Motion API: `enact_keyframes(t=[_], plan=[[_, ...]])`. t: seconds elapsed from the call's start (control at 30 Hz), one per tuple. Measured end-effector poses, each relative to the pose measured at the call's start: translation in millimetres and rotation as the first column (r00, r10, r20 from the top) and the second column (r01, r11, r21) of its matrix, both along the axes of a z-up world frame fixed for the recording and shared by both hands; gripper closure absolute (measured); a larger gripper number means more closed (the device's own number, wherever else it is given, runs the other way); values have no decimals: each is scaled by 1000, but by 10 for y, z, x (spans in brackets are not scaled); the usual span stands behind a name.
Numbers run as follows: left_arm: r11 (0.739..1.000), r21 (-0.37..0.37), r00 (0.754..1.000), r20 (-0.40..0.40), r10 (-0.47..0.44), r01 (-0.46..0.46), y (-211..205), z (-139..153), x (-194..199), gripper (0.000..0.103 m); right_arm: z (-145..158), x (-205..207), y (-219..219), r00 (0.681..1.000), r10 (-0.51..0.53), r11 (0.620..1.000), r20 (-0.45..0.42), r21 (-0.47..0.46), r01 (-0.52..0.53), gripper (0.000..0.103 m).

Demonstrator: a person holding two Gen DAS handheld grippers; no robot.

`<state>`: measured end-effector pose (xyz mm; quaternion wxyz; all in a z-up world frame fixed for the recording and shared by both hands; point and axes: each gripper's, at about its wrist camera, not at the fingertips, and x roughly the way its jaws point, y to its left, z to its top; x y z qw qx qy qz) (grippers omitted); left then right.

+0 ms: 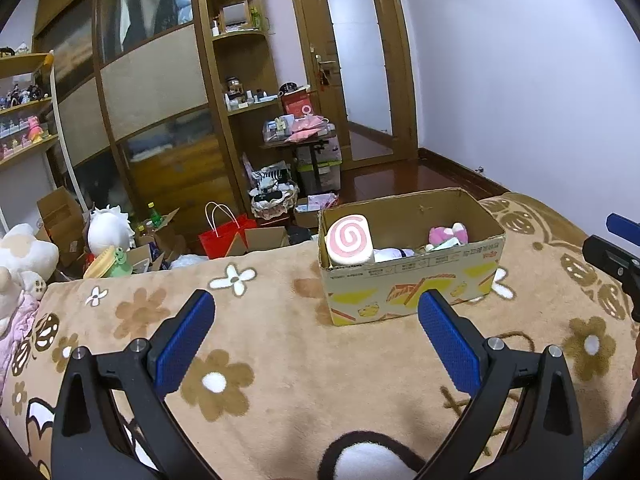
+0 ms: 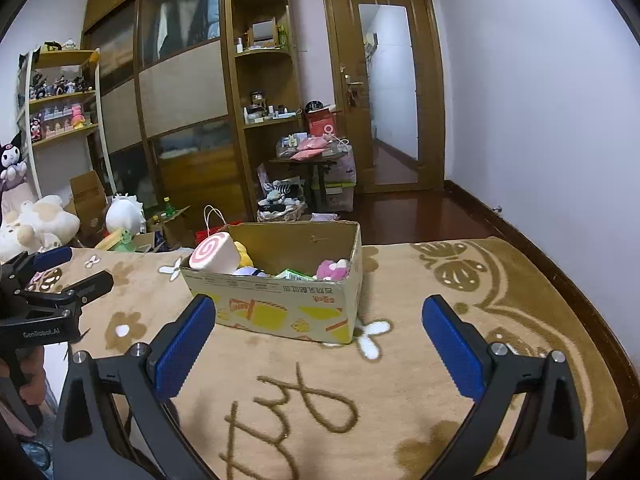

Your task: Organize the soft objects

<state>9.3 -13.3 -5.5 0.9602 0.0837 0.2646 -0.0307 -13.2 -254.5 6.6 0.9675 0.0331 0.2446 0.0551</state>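
Observation:
An open cardboard box (image 1: 412,286) stands on the tan flowered blanket (image 1: 276,344). In it lie a white plush with a pink swirl (image 1: 349,240), a pink and white plush (image 1: 448,235) and other soft things. The right wrist view shows the same box (image 2: 280,304) with the swirl plush (image 2: 212,254), a yellow plush (image 2: 243,254) and the pink plush (image 2: 332,269). My left gripper (image 1: 316,330) is open and empty, in front of the box. My right gripper (image 2: 318,334) is open and empty, also in front of the box.
Past the bed's far edge the floor is cluttered: white plush toys (image 1: 24,256), cardboard boxes (image 1: 60,212), a red bag (image 1: 224,236), a basket (image 1: 274,200). A wardrobe (image 1: 152,92) and a door (image 1: 356,68) stand behind. The left gripper's body shows in the right wrist view (image 2: 44,296).

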Motion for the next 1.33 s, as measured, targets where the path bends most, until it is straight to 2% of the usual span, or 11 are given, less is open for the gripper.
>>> enact_keyframes(t=[1.33], plan=[[1000,-16,1000,-14,-1,1,40,-48,43,2,-34,-30,38,1000,8,1000,2,-22,-8,0]])
